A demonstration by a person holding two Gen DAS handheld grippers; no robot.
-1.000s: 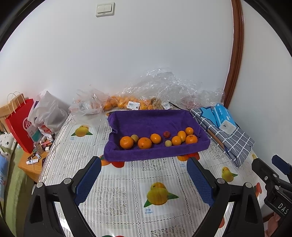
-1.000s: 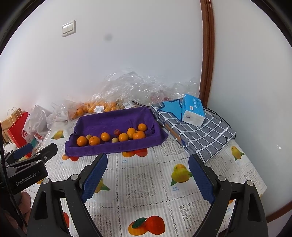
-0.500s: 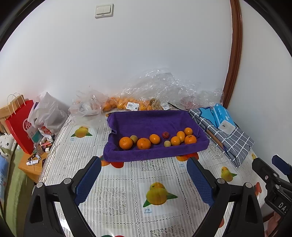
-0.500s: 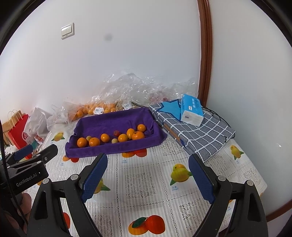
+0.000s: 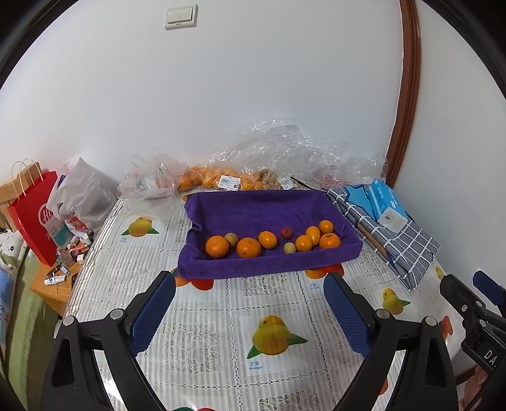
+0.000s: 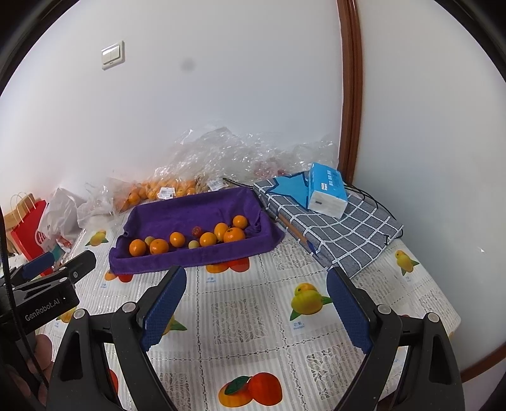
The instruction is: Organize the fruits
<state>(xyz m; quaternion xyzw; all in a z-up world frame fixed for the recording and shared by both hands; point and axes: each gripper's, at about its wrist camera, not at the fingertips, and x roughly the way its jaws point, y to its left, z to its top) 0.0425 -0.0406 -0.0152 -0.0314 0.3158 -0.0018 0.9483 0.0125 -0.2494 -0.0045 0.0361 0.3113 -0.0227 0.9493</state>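
A surface [image 5: 221, 297] covered by a clear-film cloth printed with fruit pictures stands in a corner formed by a white wall bearing a light switch [image 5: 180, 17] and a brown wooden door frame [image 5: 408, 95]. The purple towel-lined tray [image 5: 268, 205] lies at the far middle of the surface, its long axis running left to right, parallel to the wall. Inside it, along the near edge, the fruits [image 5: 268, 242] form a loose row following that axis: several oranges, two small pale fruits and one small red fruit. Behind the tray lie crumpled clear plastic bags [image 5: 284, 148] holding more oranges; what else they hold is hard to make out through the film. To the right, a blue tissue pack [image 6: 327, 189] rests on a folded grey checked cloth [image 6: 344, 234]. A red paper bag [image 5: 31, 215] stands beyond the left edge. The left gripper [image 5: 249, 311] and the right gripper [image 6: 256, 311] both hover above the near part of the surface, jaws spread wide and holding nothing, well apart from the tray. Each gripper is cut off at the frame's lower edge.
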